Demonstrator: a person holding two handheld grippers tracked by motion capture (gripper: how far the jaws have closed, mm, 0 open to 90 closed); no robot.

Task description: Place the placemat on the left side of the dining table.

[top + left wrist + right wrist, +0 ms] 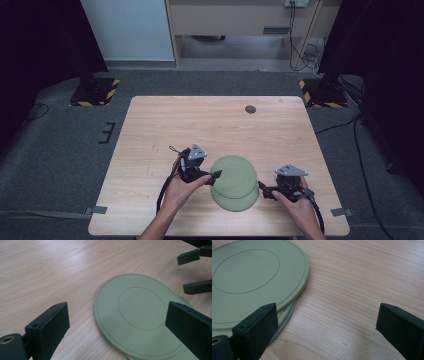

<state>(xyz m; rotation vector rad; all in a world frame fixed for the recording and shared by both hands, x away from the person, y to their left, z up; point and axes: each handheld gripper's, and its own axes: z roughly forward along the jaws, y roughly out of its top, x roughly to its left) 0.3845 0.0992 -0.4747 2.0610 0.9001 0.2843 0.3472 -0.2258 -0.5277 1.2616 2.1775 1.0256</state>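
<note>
We see two pale green plates (233,182) stacked upside down on the near half of a wooden table (165,125). The left gripper (216,175) sits just left of the stack, its jaws spread wide and holding nothing. The right gripper (265,192) waits just right, jaws also apart and empty.
</note>
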